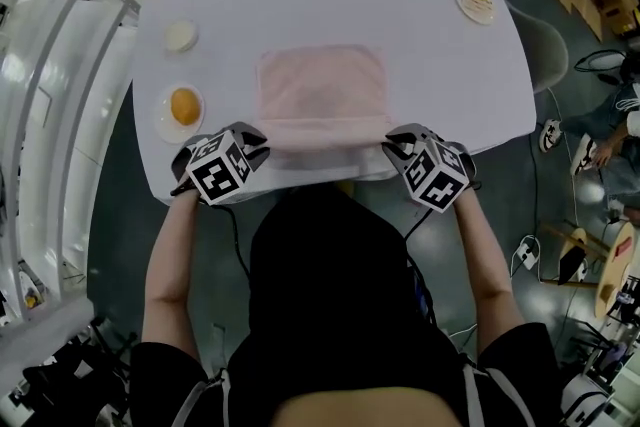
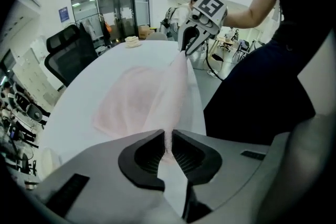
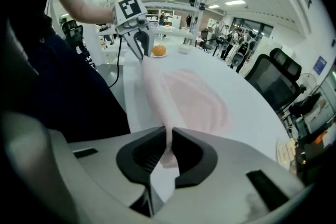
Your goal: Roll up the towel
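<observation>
Pink towel (image 1: 322,95) near edge pinched by both hand-held grippers.

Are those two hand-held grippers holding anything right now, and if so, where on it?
Yes, the pink towel, by its near edge: the left hand-held gripper pinches the near-left corner, the right hand-held gripper the near-right corner.

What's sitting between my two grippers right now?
Only the pink towel: its near edge spans from the left gripper to the right gripper, each clamped on a corner. The head view shows it, both gripper views too.
</observation>
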Demonstrator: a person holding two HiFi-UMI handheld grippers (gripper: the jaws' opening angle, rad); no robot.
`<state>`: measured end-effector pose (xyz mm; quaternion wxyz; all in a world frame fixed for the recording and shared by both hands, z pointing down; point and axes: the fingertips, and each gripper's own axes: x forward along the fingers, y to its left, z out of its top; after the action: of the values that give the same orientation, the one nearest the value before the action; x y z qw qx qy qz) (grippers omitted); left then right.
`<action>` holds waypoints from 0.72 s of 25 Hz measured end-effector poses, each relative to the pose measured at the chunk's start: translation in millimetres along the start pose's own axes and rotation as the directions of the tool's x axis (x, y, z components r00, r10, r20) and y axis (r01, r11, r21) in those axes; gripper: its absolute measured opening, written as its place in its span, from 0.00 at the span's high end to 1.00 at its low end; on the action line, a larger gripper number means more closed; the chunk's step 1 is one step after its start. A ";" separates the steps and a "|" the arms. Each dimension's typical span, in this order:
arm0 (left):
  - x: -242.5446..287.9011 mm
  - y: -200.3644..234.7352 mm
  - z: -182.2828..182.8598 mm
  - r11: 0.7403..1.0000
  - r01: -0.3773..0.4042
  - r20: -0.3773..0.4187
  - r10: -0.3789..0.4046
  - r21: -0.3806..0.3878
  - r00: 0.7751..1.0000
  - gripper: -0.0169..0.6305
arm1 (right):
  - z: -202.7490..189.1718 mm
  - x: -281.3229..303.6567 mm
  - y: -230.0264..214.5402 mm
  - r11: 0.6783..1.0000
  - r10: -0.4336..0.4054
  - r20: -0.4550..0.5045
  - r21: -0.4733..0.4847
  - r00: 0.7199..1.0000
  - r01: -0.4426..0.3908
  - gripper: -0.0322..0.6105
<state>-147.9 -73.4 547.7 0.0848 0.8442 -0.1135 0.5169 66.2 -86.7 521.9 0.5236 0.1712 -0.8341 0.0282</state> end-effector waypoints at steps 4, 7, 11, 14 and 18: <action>-7.8 26.4 10.7 0.995 -0.092 0.026 0.093 -0.030 0.995 0.91 | 11.8 -2.3 -28.3 0.998 -0.061 0.026 0.004 0.998 0.061 0.89; -9.9 44.3 18.5 0.989 -0.148 0.029 0.149 -0.030 0.988 0.91 | 17.2 -1.2 -48.9 0.995 -0.097 0.038 0.010 0.995 0.097 0.89; -10.9 68.1 25.1 0.973 -0.227 0.029 0.228 -0.027 0.973 0.91 | 21.1 7.6 -70.1 0.991 -0.136 0.042 0.013 0.990 0.135 0.89; -9.1 83.3 26.5 0.960 -0.281 0.016 0.281 -0.008 0.960 0.91 | 24.0 14.8 -82.6 0.987 -0.161 0.039 0.010 0.986 0.161 0.89; 1.3 98.3 25.6 0.951 -0.308 -0.014 0.308 -0.012 0.951 0.91 | 23.9 26.1 -96.3 0.983 -0.184 0.015 -0.028 0.983 0.184 0.89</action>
<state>-153.0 -174.6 539.9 0.0098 0.8124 -0.2466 0.5282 65.6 -189.3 521.5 0.5212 0.2398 -0.8183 -0.0337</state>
